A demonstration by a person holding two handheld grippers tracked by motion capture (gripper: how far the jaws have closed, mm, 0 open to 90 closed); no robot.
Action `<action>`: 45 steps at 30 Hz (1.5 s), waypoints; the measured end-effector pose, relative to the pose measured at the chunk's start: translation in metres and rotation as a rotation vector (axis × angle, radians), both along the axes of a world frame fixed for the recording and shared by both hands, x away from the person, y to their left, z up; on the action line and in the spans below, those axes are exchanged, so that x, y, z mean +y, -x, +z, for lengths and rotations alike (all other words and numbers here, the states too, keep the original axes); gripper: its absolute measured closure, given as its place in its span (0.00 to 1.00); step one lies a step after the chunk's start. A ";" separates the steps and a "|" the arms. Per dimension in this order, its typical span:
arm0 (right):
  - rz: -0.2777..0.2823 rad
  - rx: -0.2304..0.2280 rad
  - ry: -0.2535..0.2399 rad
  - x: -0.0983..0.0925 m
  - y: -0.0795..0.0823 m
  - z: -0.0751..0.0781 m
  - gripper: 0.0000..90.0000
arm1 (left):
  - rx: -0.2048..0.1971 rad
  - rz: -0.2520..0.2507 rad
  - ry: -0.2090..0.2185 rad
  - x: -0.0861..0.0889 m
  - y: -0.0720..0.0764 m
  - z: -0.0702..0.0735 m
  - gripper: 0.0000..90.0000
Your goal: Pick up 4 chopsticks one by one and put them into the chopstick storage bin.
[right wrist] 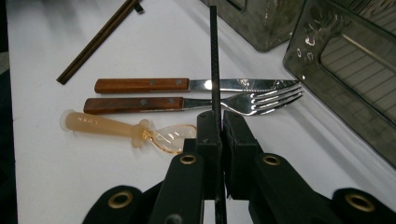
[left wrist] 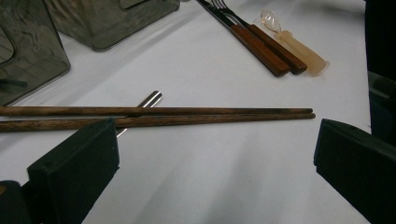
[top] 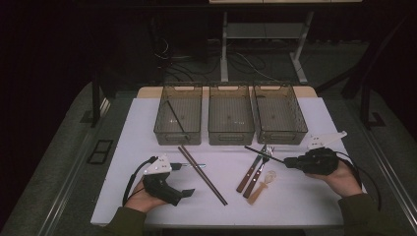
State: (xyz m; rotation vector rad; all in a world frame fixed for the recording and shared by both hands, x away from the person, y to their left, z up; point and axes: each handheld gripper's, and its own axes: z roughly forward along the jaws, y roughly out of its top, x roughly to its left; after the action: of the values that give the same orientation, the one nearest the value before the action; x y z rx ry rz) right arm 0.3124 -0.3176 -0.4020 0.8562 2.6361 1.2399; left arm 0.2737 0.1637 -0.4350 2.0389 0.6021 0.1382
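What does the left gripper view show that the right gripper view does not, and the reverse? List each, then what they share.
Left gripper view: the left claw standing open over bare table, and a shiny metal rod lying under the brown chopsticks.

Right gripper view: the right claw shut on a thin black stick, with the fork prongs and the knife blade in full sight.

Both: the brown chopsticks, the wooden-handled knife and fork, the pale plastic spoon, the grey bins and the white table.
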 end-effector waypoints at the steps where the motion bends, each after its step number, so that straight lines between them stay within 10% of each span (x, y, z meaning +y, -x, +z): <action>1: 0.000 -0.003 -0.003 0.001 0.000 0.001 0.95 | 0.000 -0.001 0.000 0.000 0.000 0.000 0.00; 45: 0.014 -0.064 -0.095 0.070 -0.025 0.035 0.95 | -0.003 -0.006 -0.010 0.000 -0.001 0.000 0.00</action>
State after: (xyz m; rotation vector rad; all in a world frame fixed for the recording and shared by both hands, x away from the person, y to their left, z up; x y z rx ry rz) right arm 0.3376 -0.2472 -0.3665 0.7992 2.5557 1.3814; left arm 0.2743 0.1634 -0.4350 2.0497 0.5951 0.1408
